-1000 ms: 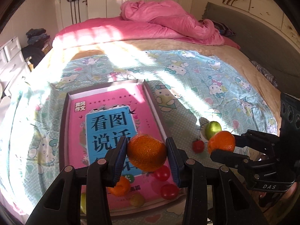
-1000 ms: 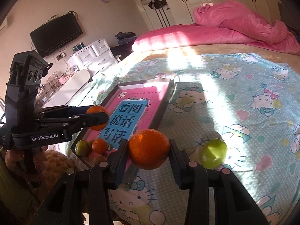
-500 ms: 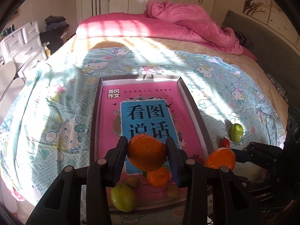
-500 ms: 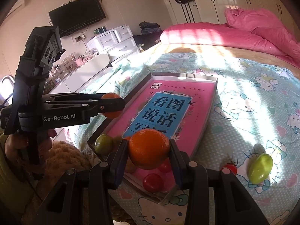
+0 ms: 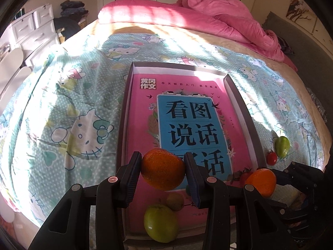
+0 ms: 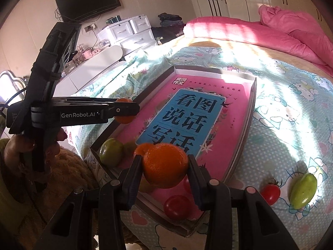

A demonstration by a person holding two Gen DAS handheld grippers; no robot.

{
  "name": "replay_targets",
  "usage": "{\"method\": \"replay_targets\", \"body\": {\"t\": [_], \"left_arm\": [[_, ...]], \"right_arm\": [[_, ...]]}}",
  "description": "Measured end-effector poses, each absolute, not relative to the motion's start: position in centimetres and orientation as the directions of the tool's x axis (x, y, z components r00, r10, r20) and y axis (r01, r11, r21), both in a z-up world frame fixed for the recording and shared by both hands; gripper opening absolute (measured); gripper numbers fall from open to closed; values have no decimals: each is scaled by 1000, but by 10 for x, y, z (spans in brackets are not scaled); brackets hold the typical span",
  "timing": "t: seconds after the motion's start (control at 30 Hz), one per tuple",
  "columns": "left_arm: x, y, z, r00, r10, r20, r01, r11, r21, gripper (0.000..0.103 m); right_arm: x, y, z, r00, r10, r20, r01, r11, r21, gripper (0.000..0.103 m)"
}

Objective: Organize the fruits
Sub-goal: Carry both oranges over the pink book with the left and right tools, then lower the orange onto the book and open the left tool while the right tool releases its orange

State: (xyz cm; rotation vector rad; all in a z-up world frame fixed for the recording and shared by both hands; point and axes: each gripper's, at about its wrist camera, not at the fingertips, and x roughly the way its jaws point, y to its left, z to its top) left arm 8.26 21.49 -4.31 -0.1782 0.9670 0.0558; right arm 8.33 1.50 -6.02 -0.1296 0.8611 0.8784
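Observation:
My left gripper is shut on an orange above the near end of a shallow box lined with a pink book. My right gripper is shut on a second orange over the box's near end; it also shows in the left wrist view. Inside the box lie a green apple, a small brown fruit, another orange and red tomatoes. A green fruit and a tomato lie on the sheet, right of the box.
The box sits on a bed with a Hello Kitty sheet. A pink duvet lies at the far end. White drawers and a TV stand left of the bed.
Both grippers, each still holding an orange, have moved left over the near end of the box. The loose green fruit and tomato now lie further right in both views.

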Motion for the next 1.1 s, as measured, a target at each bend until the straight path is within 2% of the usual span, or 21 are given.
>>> {"method": "replay_targets", "body": {"t": [1.1], "left_arm": [[87,216,-66,507,-6,-862,-136,987,-86,44]], "right_arm": [[77,37,-80,341,546,-765,-756,643,121,43]]}}
